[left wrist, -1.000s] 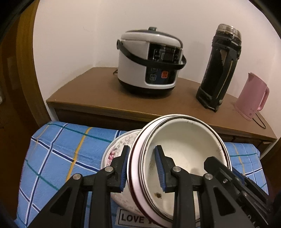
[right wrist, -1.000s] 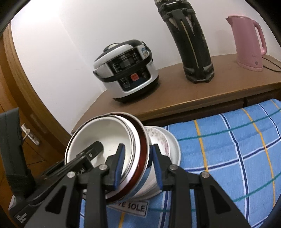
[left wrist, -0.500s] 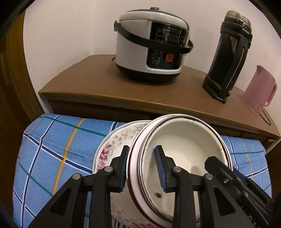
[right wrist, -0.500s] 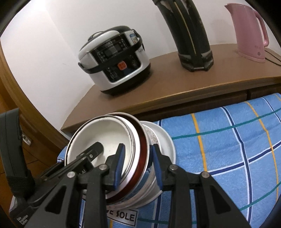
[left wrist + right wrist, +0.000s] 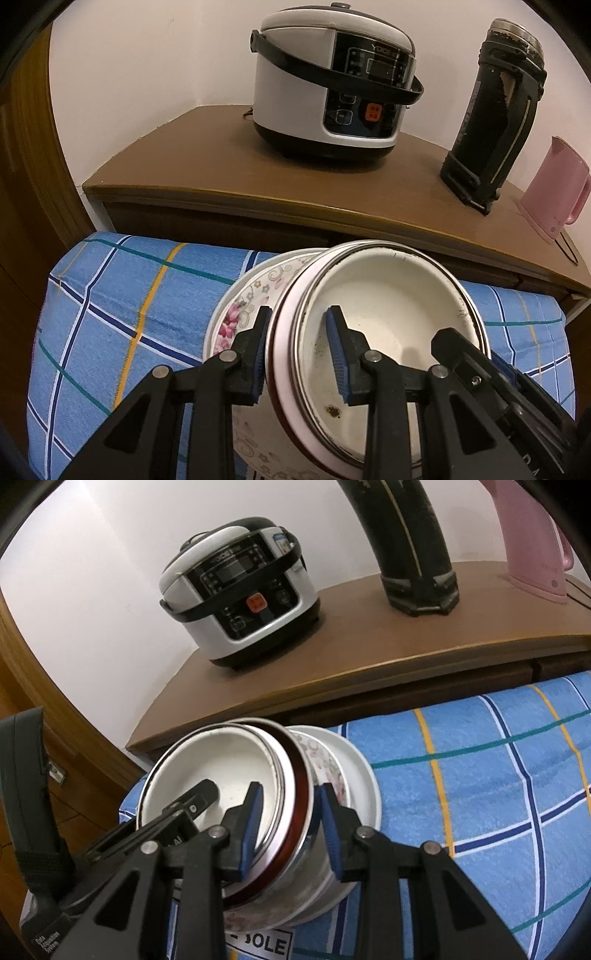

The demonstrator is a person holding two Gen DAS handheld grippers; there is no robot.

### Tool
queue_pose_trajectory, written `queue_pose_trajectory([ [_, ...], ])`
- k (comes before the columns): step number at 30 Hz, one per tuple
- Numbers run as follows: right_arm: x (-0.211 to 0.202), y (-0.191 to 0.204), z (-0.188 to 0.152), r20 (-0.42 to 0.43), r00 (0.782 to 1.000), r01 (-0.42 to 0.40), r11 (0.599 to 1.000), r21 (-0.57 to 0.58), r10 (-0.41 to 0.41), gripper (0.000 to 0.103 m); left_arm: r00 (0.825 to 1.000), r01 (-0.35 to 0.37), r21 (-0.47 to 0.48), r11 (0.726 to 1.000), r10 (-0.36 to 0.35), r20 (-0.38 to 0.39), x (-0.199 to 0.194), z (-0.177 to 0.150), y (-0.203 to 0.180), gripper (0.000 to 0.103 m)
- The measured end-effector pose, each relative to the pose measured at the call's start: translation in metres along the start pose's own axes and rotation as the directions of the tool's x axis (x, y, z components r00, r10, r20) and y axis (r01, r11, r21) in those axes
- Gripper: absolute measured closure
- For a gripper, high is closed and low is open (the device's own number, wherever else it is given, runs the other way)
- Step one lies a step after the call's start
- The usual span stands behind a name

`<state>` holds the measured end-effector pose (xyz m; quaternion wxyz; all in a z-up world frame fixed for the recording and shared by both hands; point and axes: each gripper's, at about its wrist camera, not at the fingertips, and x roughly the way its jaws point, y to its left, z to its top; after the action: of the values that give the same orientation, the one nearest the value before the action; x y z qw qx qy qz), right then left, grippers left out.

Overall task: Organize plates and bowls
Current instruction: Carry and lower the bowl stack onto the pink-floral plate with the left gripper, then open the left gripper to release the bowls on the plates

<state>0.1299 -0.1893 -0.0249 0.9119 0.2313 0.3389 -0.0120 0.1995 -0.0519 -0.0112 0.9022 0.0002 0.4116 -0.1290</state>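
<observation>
Gripping stacked bowls [image 5: 388, 317], left gripper [image 5: 301, 350], right gripper [image 5: 288, 827], checked cloth [image 5: 122, 306]

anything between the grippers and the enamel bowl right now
Nothing visible. The left gripper and right gripper each already straddle the enamel bowl rim, one finger inside and one outside, above the floral bowl.

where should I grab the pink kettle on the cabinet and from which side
Take the pink kettle by its handle, coming from its right side in the left wrist view. The handle loops out there and the body stands upright, so fingers could close around the loop. The black flask stands apart on its other side.
</observation>
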Motion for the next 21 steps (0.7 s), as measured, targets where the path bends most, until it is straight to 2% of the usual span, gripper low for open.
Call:
queue_pose_trajectory([
  [9,0.002,0.004,0.001,-0.005,1.0,-0.005,1.0,-0.007,0.005,0.07,1.0,0.013,-0.003,1.0,-0.013,0.005,0.002,0.0,0.002,0.07],
  [14,-0.002,0.003,-0.002,0.039,0.999,-0.023,0.999,-0.026,0.024,0.067,1.0,0.007,0.001,1.0,-0.007,0.01,0.003,-0.001,0.004,0.068],
  [16,-0.006,0.002,-0.004,0.07,0.997,-0.027,0.999,-0.033,0.029,0.057,0.999,-0.013,0.01,1.0,0.013,0.03,0.0,0.0,0.005,0.066],
  [19,-0.01,-0.001,-0.004,0.093,0.995,-0.031,0.999,-0.016,0.032,0.039,0.997,-0.042,0.025,0.999,0.04,0.06,-0.006,0.0,0.005,0.053],
  [21,-0.012,-0.003,-0.005,0.091,0.995,-0.04,0.999,-0.007,0.04,0.038,0.995,-0.063,0.037,0.997,0.06,0.081,-0.011,-0.002,0.004,0.049],
])
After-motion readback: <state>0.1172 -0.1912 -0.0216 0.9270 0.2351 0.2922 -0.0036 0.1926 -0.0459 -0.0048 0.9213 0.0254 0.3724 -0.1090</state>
